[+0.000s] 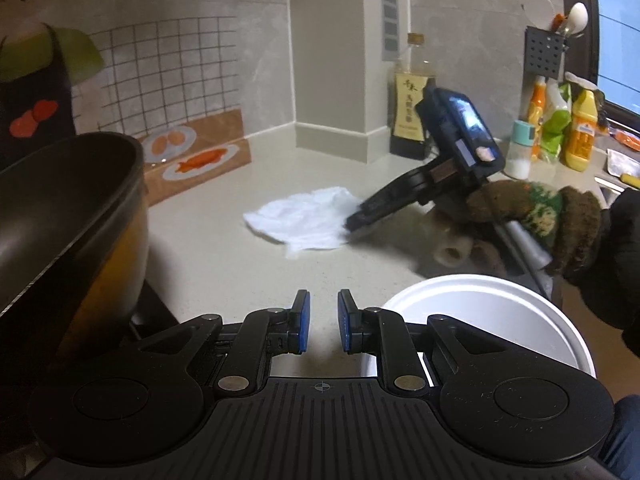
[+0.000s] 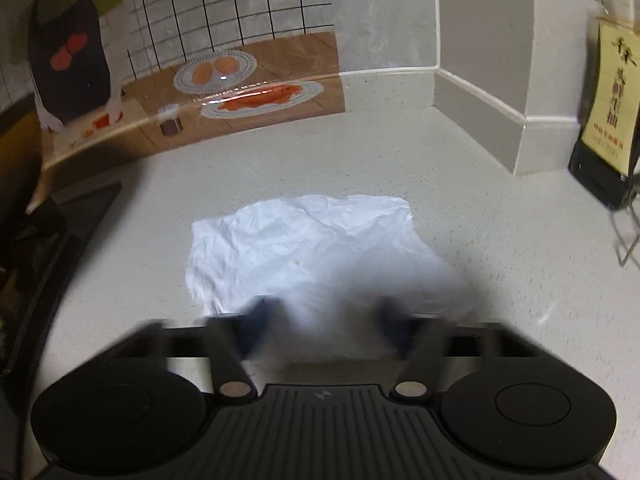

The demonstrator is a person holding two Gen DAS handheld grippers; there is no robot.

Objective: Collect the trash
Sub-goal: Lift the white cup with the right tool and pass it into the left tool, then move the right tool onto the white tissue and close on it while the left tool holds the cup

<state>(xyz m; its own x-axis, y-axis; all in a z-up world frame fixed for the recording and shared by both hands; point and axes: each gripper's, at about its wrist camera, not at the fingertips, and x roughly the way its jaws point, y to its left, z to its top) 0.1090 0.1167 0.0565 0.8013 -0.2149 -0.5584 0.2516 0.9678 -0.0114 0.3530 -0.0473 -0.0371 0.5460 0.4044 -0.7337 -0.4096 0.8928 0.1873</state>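
A crumpled white tissue [image 1: 304,220] [image 2: 304,248] lies flat on the pale countertop. My right gripper [image 1: 352,222] [image 2: 324,320], held by a hand in a brown knitted glove [image 1: 540,208], slants down to the tissue's right edge. In the right wrist view its fingers are blurred and stand apart, with the tissue's near part between them. My left gripper [image 1: 323,320] hovers over the bare counter in front of the tissue. Its blue pads [image 1: 305,320] are a narrow gap apart with nothing between them.
A dark pot [image 1: 80,184] stands at the left on a black stove [image 2: 60,240]. A white round bowl [image 1: 400,300] sits by my left gripper's right finger. A sauce bottle [image 1: 412,96] [image 2: 608,112] and several condiment bottles [image 1: 576,132] line the back right.
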